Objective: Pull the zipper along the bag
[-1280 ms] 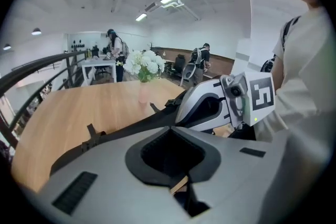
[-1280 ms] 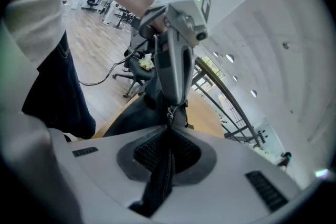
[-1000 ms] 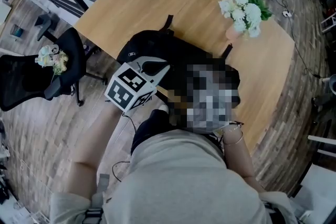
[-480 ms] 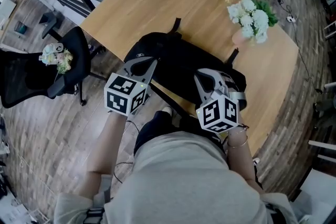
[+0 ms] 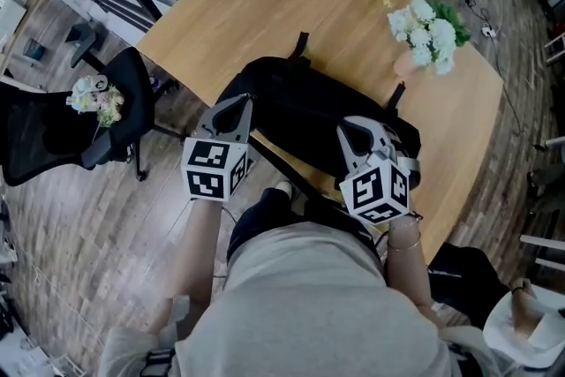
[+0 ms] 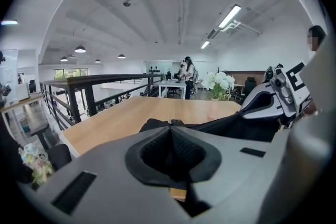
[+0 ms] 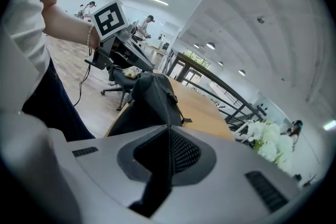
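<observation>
A black backpack point(image 5: 300, 115) lies on the near edge of a wooden table point(image 5: 265, 4). My left gripper point(image 5: 231, 106) is at the bag's near left corner. In the left gripper view its pads point(image 6: 170, 155) meet, and a thin dark tab that I take for the zipper pull sticks out below them. My right gripper point(image 5: 353, 132) sits on the bag's right part. Its jaws point(image 7: 169, 152) are shut on a fold of black bag fabric. The bag point(image 7: 152, 97) stretches away ahead of them. The zipper line itself is hard to make out.
A vase of white flowers point(image 5: 425, 29) stands on the table at the back right. A black office chair point(image 5: 106, 115) with a small bouquet is on the floor at the left. Railings run behind it. A dark bag lies on the floor point(image 5: 459, 274) at the lower right.
My left gripper has moved left along the bag's near edge and turned. The right gripper has stayed in place on the bag.
</observation>
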The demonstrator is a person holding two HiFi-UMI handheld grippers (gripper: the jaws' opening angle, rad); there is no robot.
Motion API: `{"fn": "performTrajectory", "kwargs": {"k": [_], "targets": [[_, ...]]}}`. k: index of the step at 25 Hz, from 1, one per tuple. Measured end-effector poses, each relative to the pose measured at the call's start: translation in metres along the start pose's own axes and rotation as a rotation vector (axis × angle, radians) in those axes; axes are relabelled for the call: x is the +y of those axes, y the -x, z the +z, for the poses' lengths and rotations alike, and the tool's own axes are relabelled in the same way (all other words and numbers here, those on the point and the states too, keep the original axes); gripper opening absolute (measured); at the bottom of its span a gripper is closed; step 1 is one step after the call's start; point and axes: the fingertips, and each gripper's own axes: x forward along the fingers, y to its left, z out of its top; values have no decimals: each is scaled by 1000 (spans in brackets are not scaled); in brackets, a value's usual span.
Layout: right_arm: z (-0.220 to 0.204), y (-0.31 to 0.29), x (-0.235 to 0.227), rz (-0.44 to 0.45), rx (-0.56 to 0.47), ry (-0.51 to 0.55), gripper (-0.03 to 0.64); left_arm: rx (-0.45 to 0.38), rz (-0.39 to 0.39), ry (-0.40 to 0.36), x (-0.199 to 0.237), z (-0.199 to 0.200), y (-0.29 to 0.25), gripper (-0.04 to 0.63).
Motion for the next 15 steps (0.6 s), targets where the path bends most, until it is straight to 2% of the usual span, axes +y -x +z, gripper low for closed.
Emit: {"fn": "performTrajectory", "kwargs": {"k": [9,15], "targets": [[-1,-1,-3,-28,14,-14,29,-14,-37,38,4,-1,0,21],[0,-1,1,-50,34,11,51,16,-38,26,6,-10,-2,21]]}}
